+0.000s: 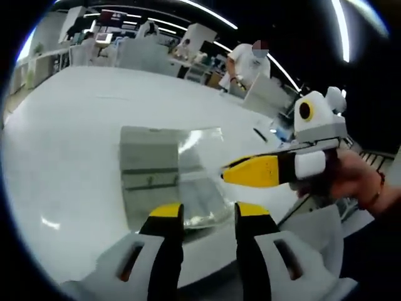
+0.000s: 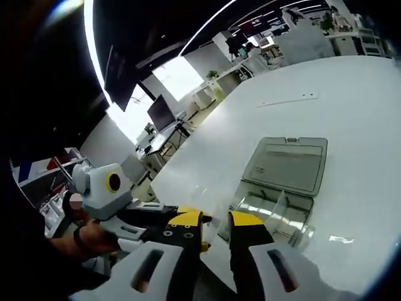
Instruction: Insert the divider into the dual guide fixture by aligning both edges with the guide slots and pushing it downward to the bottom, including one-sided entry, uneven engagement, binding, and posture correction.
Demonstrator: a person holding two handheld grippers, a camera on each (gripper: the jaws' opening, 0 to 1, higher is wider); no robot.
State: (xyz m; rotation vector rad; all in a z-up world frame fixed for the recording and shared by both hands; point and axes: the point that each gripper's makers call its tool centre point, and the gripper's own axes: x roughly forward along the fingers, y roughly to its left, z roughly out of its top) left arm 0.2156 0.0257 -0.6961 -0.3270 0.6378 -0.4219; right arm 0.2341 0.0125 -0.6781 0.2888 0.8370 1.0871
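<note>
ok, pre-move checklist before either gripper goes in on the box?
1. Clear plastic box lid open, flat on white table: ok.
2. Divider standing inside box: ok; whether both edges sit in the slots: cannot tell.
3. Left gripper open, empty, at the box's near edge: ok.
4. Right gripper open, empty, short of the box: ok.
5. Divider seated to bottom: cannot tell.
6. Grippers apart from each other: ok.
</note>
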